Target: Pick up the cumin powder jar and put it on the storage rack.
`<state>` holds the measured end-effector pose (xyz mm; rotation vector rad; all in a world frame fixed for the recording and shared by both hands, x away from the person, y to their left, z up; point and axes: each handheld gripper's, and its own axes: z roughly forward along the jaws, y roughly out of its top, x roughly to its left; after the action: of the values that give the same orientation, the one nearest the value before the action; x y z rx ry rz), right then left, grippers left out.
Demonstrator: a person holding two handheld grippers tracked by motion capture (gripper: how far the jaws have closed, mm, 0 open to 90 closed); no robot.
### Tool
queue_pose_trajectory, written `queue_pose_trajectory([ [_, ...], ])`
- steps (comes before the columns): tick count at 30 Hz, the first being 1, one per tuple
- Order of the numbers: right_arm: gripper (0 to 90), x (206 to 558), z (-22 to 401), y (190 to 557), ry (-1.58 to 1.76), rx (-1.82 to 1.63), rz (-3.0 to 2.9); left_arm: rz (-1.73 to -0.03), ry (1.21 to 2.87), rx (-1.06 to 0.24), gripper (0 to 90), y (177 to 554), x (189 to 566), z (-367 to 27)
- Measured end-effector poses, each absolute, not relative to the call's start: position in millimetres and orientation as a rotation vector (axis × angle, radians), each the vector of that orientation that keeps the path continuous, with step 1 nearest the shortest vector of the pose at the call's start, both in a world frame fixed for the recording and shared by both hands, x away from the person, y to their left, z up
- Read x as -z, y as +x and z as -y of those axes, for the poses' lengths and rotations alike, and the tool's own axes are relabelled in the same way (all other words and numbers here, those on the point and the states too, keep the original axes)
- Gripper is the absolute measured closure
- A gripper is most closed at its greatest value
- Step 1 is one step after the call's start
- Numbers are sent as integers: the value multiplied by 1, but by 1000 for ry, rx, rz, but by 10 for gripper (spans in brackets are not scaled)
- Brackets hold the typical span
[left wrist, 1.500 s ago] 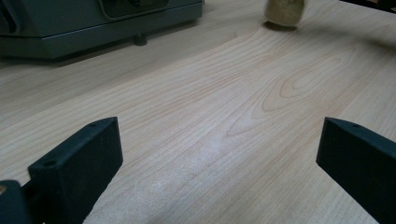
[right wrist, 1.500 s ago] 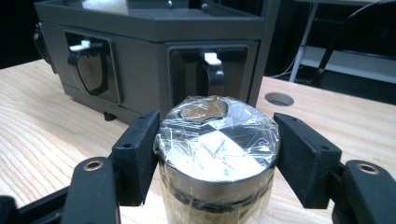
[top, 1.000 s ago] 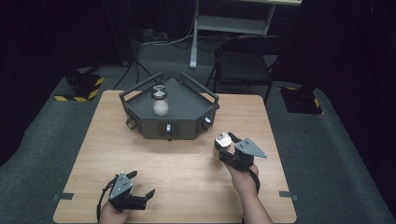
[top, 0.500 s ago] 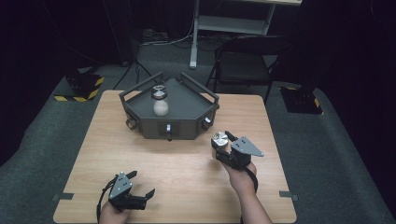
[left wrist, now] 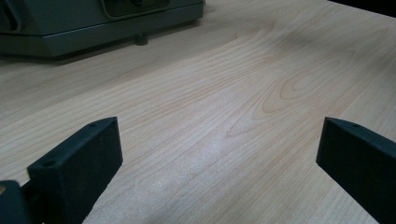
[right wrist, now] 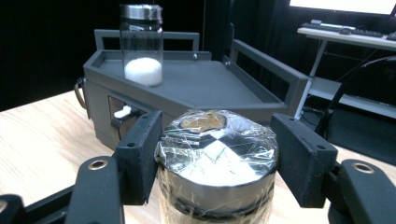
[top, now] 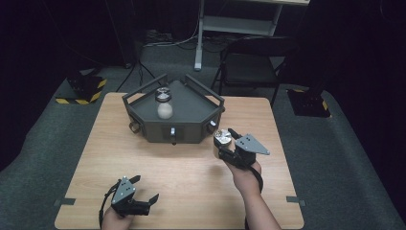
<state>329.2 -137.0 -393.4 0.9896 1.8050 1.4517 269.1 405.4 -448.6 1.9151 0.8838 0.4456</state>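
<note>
Right gripper clamps a film-wrapped metal-capped jar (possibly glass); left gripper gapes.

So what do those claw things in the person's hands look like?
Both are black. The left claw has two blocky, square-ended fingers with small round screw holes, and a black cable looping by the wrist. The right claw carries a flat grey three-cornered plate on top. The forearms are bare, no sleeves.
</note>
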Motion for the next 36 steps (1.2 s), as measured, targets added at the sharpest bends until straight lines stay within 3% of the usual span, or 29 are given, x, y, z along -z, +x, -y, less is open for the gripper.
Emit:
queue_pose_trajectory([
  [36, 366, 341, 120, 376, 1029, -1539, -1773, -884, 1909, -436, 4, 270, 449, -408],
])
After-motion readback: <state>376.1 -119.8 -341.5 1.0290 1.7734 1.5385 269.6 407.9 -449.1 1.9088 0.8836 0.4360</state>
